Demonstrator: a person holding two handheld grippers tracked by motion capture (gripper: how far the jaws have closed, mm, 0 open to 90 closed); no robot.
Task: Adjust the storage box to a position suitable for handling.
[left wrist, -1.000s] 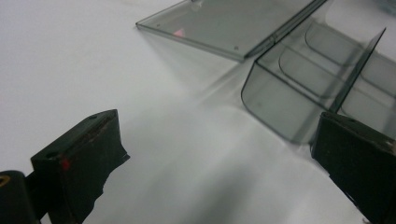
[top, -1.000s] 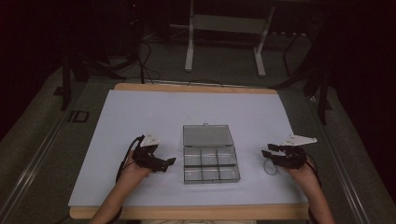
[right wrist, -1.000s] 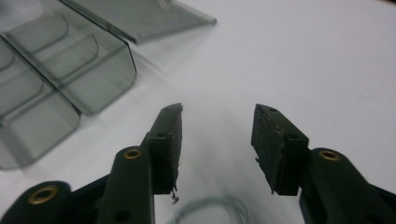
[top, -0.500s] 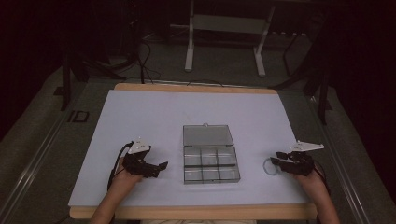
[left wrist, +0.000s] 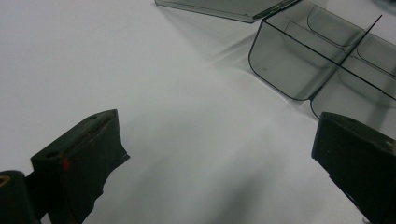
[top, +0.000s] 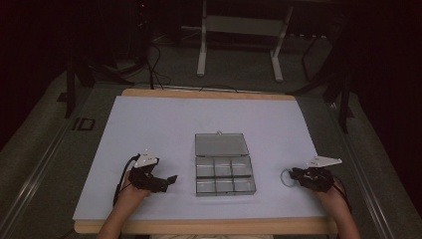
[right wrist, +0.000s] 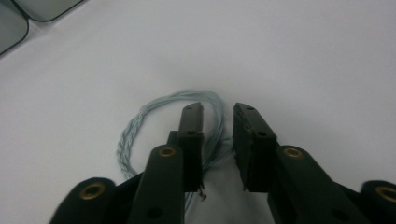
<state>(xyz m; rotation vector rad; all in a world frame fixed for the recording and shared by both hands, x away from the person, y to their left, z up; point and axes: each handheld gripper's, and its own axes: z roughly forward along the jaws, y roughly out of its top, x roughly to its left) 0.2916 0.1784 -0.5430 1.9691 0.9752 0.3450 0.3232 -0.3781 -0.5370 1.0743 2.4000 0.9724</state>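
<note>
One coil of pale twisted cord [right wrist: 140, 135] lies low and right of centre in the high view, just ahead of the right gripper [right wrist: 218, 116]; its jaws have just been closing and straddle the coil's near strands, a gap left. The left gripper [left wrist: 210, 154] gapes wide, empty, beside the one six-cell clear box [top: 224, 178]

The white worktop [top: 164, 124] lies bare across its far half and along both side edges, so a hand can pass there freely. The one bulky obstacle is the clear compartment box [top: 224, 177] at the near middle, its lid [top: 221, 144] laid open flat behind it. Open lanes run between the box and each gripper. A thin coil of cord [top: 286, 178] lies low at the right.
</note>
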